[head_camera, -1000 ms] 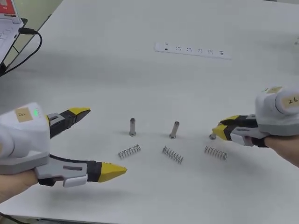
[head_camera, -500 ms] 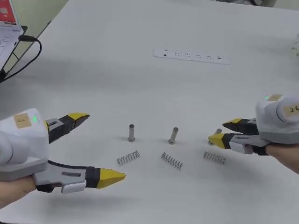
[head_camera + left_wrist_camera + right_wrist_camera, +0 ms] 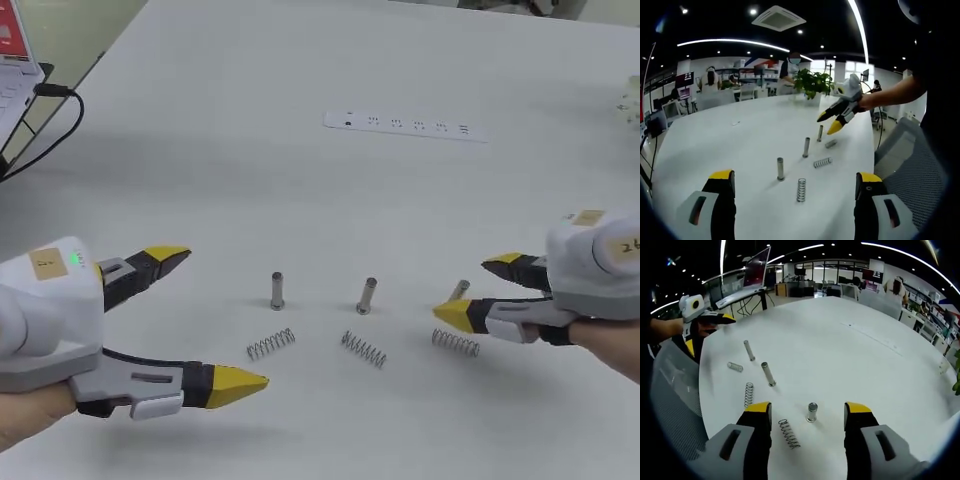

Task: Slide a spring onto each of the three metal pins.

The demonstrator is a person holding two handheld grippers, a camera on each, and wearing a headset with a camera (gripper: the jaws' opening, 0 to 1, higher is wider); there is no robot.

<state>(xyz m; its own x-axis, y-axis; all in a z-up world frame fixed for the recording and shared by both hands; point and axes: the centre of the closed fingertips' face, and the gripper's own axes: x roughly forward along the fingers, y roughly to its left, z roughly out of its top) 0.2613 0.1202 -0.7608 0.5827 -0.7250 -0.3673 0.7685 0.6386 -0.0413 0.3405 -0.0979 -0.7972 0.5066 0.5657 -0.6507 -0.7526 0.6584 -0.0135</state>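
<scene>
Three metal pins stand upright in a row on the white table: left pin (image 3: 277, 290), middle pin (image 3: 367, 296), right pin (image 3: 459, 291). A loose spring lies in front of each: left spring (image 3: 271, 343), middle spring (image 3: 363, 349), right spring (image 3: 455, 343). My right gripper (image 3: 462, 288) is open, its jaws on either side of the right pin (image 3: 812, 412), with that pin's spring (image 3: 789, 433) just beside the left jaw. My left gripper (image 3: 225, 316) is open and holds nothing, left of the row, facing the left pin (image 3: 780, 169) and left spring (image 3: 801, 190).
A white power strip (image 3: 405, 125) lies farther back on the table. A laptop (image 3: 12, 55) and a black cable (image 3: 55, 110) are at the far left. The table's near edge runs just under my left gripper. A potted plant (image 3: 812, 82) stands at the far end.
My right gripper, nearly shut beside the right pin a second ago, has opened wider and now straddles that pin. The left gripper has stayed open in place. The head camera has tilted slightly.
</scene>
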